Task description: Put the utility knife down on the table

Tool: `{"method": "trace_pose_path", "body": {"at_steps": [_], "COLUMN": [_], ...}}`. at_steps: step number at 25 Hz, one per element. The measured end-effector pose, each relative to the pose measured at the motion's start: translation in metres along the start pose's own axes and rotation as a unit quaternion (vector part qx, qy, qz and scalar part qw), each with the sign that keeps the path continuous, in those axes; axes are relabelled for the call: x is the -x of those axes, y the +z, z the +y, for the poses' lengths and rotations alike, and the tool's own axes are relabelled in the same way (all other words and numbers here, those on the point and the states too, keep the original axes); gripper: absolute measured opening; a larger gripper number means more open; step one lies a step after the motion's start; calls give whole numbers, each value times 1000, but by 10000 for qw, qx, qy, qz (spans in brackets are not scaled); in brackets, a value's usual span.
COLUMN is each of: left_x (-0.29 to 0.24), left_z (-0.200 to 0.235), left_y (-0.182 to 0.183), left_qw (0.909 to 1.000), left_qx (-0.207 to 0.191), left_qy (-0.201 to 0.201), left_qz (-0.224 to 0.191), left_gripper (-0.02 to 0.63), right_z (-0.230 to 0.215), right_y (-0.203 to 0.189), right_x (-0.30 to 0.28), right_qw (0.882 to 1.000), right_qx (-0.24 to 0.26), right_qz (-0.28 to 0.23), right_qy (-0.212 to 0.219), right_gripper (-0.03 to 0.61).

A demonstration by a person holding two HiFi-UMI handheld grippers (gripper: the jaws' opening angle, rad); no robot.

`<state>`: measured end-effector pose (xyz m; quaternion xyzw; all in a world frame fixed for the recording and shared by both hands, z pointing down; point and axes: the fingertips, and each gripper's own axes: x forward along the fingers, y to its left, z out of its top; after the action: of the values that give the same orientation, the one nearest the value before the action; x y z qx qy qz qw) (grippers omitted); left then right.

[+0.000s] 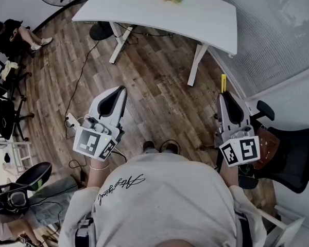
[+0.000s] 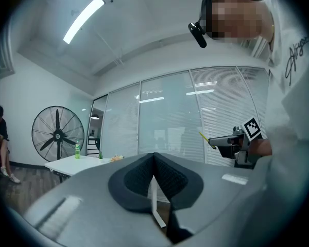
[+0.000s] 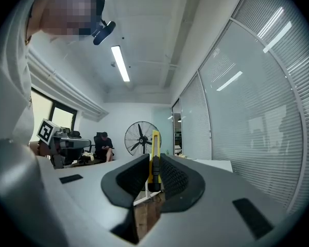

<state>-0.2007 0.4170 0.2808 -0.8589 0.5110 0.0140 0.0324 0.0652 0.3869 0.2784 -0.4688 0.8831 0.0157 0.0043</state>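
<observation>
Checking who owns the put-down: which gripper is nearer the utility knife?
Right. The right gripper is clamped on the utility knife, whose yellow tip sticks out past the jaws. The left gripper is off to the knife's left, shut and empty.

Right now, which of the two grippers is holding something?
The right gripper: a yellow utility knife stands clamped in it. The left gripper is shut on nothing.

The utility knife (image 3: 154, 156) is slim and yellow with a black slider. It stands on edge, pinched between the jaws of the right gripper (image 1: 223, 98), its yellow tip poking out past them and pointing level. The white table (image 1: 195, 14) stands well apart ahead, knife not yet on it.
</observation>
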Motion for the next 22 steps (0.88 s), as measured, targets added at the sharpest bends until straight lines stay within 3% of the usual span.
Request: {"method": "trace_pose_path", "body": {"at_steps": [22], "left_x": [39], "left_z": [43], "left_y": [-13], "left_qw": [9989], "left_qx": [57], "left_qy": [-457], "left_qz": [35], "left_gripper": [-3], "right_z": [73], "right_y": [-13], "right_x": [-11], "right_qw": [9990], "right_qx": [-391], "right_qz": [-76], "right_qy": [-212], "right_gripper": [64]}}
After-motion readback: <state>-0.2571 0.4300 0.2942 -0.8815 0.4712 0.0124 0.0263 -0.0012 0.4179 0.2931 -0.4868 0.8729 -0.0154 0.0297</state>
